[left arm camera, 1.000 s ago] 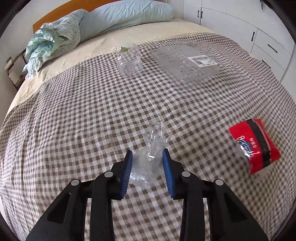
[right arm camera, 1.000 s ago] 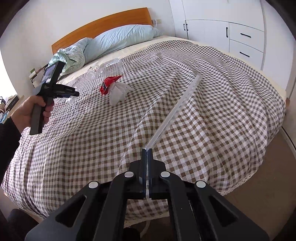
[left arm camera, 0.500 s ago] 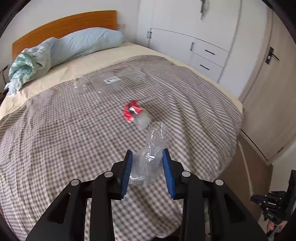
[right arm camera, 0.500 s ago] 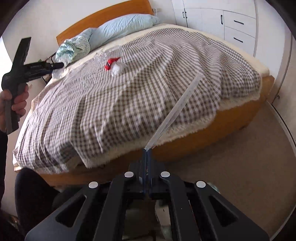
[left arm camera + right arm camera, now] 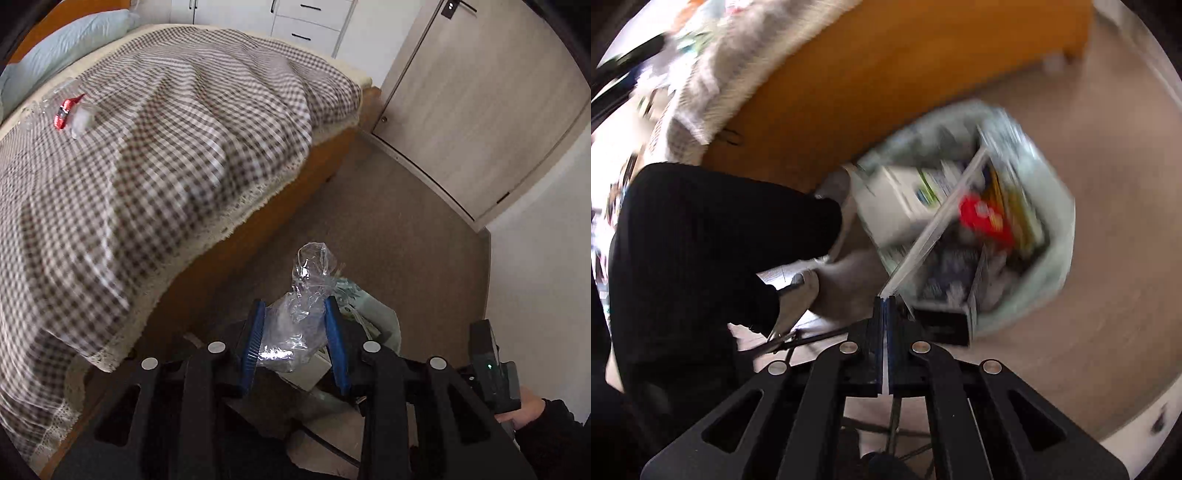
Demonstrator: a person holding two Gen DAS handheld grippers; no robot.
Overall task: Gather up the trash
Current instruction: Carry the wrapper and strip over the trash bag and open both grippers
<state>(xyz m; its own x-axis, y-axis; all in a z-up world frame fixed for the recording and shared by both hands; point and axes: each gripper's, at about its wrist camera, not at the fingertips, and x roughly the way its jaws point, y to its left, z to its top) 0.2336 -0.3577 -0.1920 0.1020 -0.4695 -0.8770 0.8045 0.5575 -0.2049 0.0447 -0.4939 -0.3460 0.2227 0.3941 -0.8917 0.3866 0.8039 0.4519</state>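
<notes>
- Left gripper (image 5: 294, 310) part open, clamping a clear wrapper (image 5: 295, 314), near the bed (image 5: 147, 147) edge.
- Right gripper (image 5: 885, 306) shut on a clear strip (image 5: 934, 229) over the bin (image 5: 1056, 236).
- Bare floor (image 5: 1108, 295) right.

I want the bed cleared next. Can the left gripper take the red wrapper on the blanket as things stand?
Probably not: the left gripper is shut on a clear plastic bag, and the red wrapper lies far up the bed.

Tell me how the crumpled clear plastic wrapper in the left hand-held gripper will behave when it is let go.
The crumpled clear plastic wrapper looks thin and floppy, so it probably springs open a little. It seems very light and may drift instead of falling straight into the trash bag below.
</notes>
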